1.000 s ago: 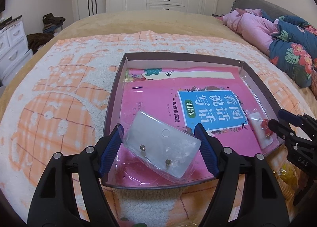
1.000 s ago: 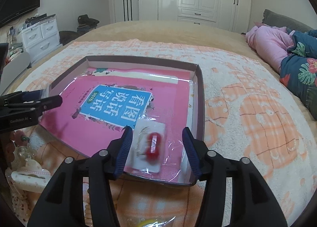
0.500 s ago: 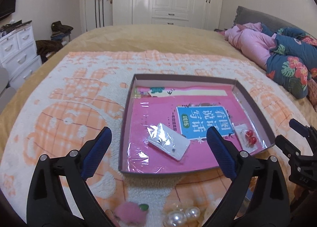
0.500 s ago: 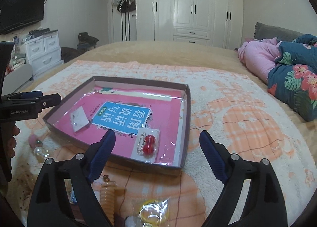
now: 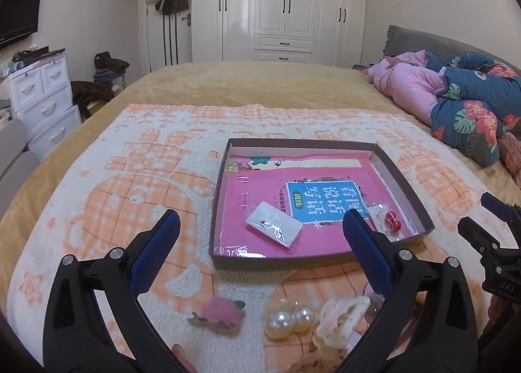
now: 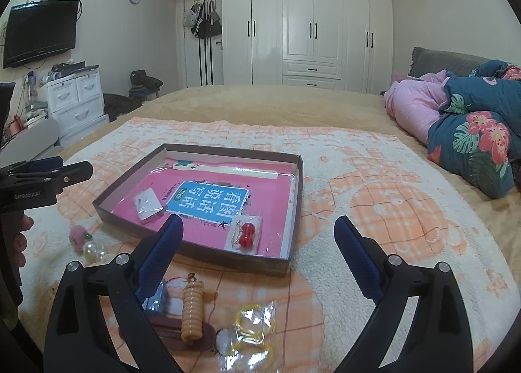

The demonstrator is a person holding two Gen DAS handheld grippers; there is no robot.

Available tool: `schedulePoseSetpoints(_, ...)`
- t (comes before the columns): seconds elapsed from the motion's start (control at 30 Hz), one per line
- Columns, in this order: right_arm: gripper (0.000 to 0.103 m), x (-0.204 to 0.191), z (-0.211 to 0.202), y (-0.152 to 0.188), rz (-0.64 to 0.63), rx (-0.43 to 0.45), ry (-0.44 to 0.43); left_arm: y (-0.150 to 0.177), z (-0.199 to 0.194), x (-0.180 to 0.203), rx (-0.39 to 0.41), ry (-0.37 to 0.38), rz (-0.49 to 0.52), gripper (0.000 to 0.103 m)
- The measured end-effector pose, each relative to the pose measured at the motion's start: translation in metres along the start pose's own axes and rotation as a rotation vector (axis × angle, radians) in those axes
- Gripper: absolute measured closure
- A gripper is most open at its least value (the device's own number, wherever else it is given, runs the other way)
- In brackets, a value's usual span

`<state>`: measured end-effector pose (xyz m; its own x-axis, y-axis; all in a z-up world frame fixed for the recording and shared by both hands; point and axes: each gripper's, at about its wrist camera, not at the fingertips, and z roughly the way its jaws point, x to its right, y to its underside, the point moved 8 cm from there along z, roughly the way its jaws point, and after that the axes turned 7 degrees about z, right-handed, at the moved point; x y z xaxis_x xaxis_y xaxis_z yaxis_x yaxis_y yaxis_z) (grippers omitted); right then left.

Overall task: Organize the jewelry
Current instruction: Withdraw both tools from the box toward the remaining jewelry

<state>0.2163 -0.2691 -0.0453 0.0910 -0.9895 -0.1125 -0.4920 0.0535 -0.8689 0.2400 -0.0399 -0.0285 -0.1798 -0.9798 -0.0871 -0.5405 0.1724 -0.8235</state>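
Jewelry lies partly in the shallow box [image 5: 403, 187] on the blanket [image 5: 130, 177] and partly loose in front of it. From the left: my left gripper [image 5: 260, 236] hangs over the blanket with its jaws wide and nothing between them. Below it, near the front edge of the blanket, sit a pink fuzzy clip [image 5: 221, 316], then a pair of pearl beads [image 5: 289, 327] touching each other, then a cream hair claw [image 5: 342, 317] just beside them. Inside the box, on the pink book [image 5: 260, 190], a clear packet with small earrings [image 5: 275, 228] lies toward the near left, and a packet with red bead earrings [image 6: 244, 233] lies at the near right corner. Further right, my right gripper [image 6: 259, 236] hovers in front of the box, jaws spread wide, empty. Under it on the blanket are a ribbed beige pendant [image 6: 192, 311] and, to its right, a clear bag with yellow hoops [image 6: 252, 330]. Pink and floral bedding [image 6: 465, 116] is heaped at the far right of the bed.
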Motion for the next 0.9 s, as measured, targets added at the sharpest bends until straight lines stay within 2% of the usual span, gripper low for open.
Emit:
schedulePoseSetpoints(0.6, 0.009, -0.03, -0.04, 0.018, -0.06, -0.014, -0.026, 0.028, -0.041, -0.006, 0.021, 0.005, -0.022, 0.011)
schedulePoseSetpoints(0.9, 0.009, -0.054, -0.056, 0.036, -0.111, -0.033, -0.062, 0.057, -0.057, -0.015, -0.01, -0.009, -0.032, 0.011)
